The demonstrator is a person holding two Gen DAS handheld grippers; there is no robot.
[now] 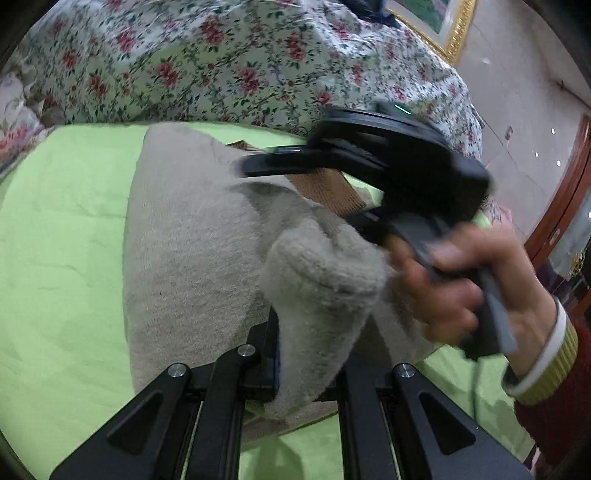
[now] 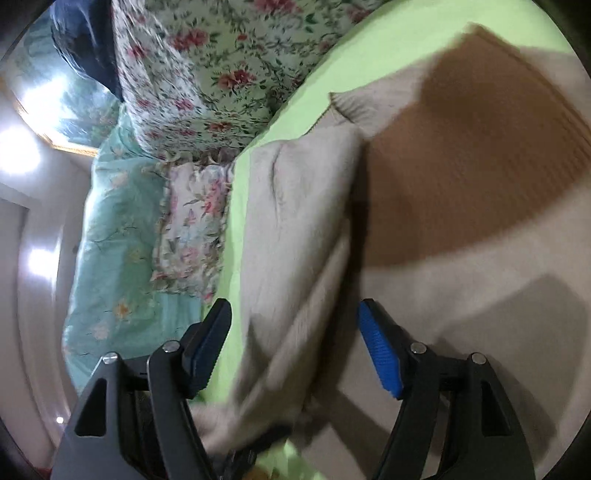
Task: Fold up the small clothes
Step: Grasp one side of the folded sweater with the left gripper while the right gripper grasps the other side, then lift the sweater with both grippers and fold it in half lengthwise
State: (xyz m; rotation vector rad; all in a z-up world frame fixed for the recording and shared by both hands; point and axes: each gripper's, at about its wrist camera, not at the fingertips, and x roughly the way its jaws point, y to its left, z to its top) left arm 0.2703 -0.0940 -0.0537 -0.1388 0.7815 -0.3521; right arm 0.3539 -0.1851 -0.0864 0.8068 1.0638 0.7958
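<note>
A grey knitted sweater (image 1: 192,236) with a brown ribbed patch (image 1: 325,192) lies on the green sheet (image 1: 62,229). My left gripper (image 1: 314,350) is shut on a grey sleeve cuff (image 1: 325,273) and holds it lifted over the sweater body. My right gripper (image 2: 291,354) is open above the sweater (image 2: 461,314), its blue pads (image 2: 376,350) apart with a folded grey sleeve (image 2: 295,229) between them, untouched. The brown patch (image 2: 469,166) lies ahead of it. The right gripper also shows in the left wrist view (image 1: 388,162), held by a hand over the sweater's far side.
A flowered quilt (image 1: 221,66) is heaped behind the green sheet. A teal quilt (image 2: 118,229) and a flowered pillow (image 2: 192,229) lie beside the sheet. A gold-framed picture (image 1: 436,22) hangs on the wall. Wooden furniture (image 1: 565,206) stands at the right.
</note>
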